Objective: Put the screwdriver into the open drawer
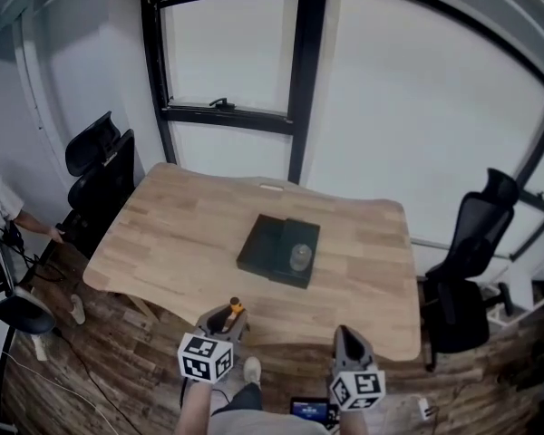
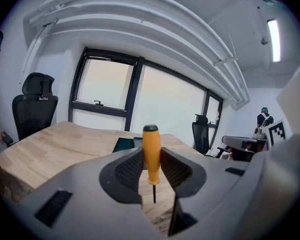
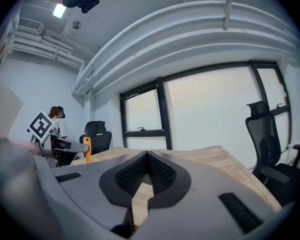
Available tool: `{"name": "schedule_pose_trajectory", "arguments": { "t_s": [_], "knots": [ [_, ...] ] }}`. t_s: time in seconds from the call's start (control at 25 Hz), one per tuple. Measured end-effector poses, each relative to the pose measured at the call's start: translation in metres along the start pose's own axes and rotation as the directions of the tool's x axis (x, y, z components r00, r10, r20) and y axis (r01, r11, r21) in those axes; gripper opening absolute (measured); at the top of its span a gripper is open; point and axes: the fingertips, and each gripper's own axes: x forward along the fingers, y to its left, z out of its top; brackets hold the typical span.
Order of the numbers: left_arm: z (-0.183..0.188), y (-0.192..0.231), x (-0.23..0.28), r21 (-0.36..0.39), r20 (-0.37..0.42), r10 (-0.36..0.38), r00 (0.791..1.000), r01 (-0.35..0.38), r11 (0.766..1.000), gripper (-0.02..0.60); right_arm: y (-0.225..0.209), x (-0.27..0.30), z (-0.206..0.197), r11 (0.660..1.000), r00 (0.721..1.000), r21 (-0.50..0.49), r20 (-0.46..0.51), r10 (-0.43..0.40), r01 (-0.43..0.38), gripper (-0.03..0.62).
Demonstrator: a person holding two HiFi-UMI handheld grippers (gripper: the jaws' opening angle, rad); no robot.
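Observation:
My left gripper point(image 2: 151, 168) is shut on an orange-handled screwdriver point(image 2: 151, 152), held upright with its thin dark shaft pointing down between the jaws. In the head view that gripper point(image 1: 225, 319) hangs just off the table's near edge, the orange screwdriver handle point(image 1: 236, 307) poking up. My right gripper point(image 3: 146, 171) is shut with nothing in it; in the head view the right gripper point(image 1: 348, 342) hovers at the near edge too. The dark drawer box point(image 1: 279, 249) lies in the middle of the wooden table point(image 1: 163, 243), with a pale round object in its right half.
Black office chairs stand at the left point(image 1: 98, 175) and right point(image 1: 467, 261) of the table. A person point(image 1: 0, 208) is at the far left. A large window point(image 1: 227, 53) lies beyond the table's far edge.

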Motion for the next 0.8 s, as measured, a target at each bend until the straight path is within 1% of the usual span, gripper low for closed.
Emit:
{"name": "schedule_pose_trajectory", "arguments": {
  "t_s": [0.2, 0.44, 0.8],
  "knots": [
    [0.018, 0.033, 0.048, -0.004, -0.035, -0.017, 0.999, 0.017, 1.000, 0.110, -0.009, 0.057, 0.008, 1.000, 1.000, 0.018, -0.027, -0.016, 0.016, -0.003],
    [0.042, 0.070, 0.105, -0.018, -0.056, -0.053, 0.997, 0.052, 0.999, 0.110, -0.019, 0.117, 0.017, 0.999, 0.998, 0.018, -0.051, -0.045, 0.046, -0.003],
    [0.062, 0.114, 0.176, -0.023, -0.085, -0.102, 0.991, 0.101, 0.995, 0.110, -0.034, 0.187, 0.023, 0.995, 0.992, 0.019, -0.074, -0.099, 0.100, -0.003]
  ]
}}
